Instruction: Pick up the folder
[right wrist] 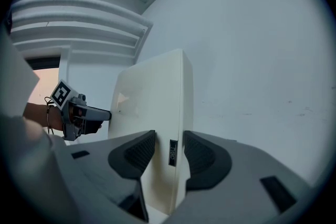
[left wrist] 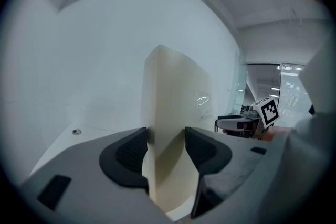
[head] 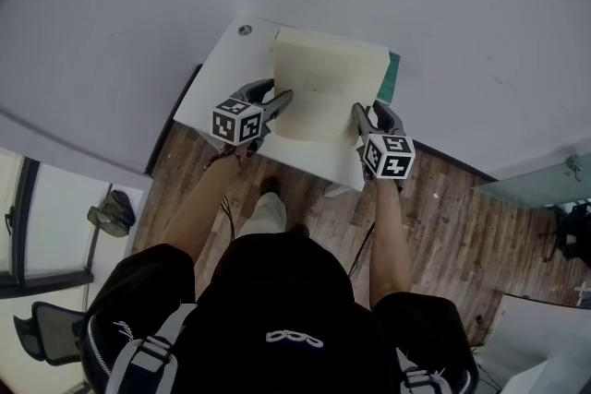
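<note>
A thick cream folder (head: 328, 83) is held over the white table (head: 217, 78), one gripper clamped on each side edge. My left gripper (head: 280, 99) is shut on the folder's left edge. In the left gripper view the folder (left wrist: 176, 97) stands upright and fills the gap between the dark pads (left wrist: 131, 153) of that gripper (left wrist: 165, 152). My right gripper (head: 363, 113) is shut on the right edge. In the right gripper view the folder's spine (right wrist: 152, 97), with a small dark label, sits between the jaws of that gripper (right wrist: 169, 152). Each gripper view shows the other gripper across the folder.
The table stands against a grey wall (head: 443, 5), with a small round grommet (head: 245, 29) near its back left corner. A teal strip (head: 393, 74) shows behind the folder's right side. Wooden floor (head: 452, 217) lies below, with a bag (head: 111, 212) and a chair (head: 46, 328) at the left.
</note>
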A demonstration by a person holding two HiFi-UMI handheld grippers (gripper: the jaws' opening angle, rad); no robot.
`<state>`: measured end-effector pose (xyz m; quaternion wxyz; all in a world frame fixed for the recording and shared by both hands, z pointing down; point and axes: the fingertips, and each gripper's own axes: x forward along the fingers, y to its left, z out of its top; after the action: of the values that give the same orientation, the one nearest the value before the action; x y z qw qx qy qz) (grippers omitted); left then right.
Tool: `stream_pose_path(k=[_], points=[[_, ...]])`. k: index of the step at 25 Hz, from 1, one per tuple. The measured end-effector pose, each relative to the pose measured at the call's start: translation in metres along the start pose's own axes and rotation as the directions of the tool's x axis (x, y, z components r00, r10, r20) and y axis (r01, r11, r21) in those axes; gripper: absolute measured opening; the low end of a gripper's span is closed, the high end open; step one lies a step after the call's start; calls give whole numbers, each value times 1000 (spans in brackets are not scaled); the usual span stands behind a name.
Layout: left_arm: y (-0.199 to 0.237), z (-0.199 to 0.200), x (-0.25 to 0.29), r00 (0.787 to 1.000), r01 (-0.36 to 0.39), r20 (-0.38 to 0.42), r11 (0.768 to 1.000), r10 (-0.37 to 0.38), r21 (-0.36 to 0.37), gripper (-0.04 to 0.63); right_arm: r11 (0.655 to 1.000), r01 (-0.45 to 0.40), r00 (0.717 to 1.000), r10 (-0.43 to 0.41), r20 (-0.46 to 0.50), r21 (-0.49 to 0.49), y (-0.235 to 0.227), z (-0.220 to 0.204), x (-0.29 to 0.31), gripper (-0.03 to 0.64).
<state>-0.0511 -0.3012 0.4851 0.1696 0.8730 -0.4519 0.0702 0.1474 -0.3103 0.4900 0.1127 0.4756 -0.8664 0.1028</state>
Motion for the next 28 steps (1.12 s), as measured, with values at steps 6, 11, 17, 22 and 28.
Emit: stream_pose_path(k=[6, 11, 17, 22, 28], points=[[-14, -10, 4, 1000, 17, -19, 1000, -17, 9, 229, 1000, 19, 1000, -18, -10, 20, -6, -16, -16, 189], [-24, -21, 8, 999, 27, -39, 1000, -27, 6, 229, 999, 28, 999, -27, -24, 28, -11, -27, -26, 186], [-28, -26, 11, 998, 35, -48, 999, -35, 1, 228, 999, 36, 999, -35, -31, 25, -14, -31, -30, 181], [-29, -26, 11, 998, 38, -50, 999, -38, 3, 229, 999, 39, 999, -38, -32, 28, -14, -31, -32, 178], [-29, -26, 11, 998, 37, -55, 999, -37, 4, 227, 999, 39, 999, -38, -37, 30, -14, -31, -32, 176]])
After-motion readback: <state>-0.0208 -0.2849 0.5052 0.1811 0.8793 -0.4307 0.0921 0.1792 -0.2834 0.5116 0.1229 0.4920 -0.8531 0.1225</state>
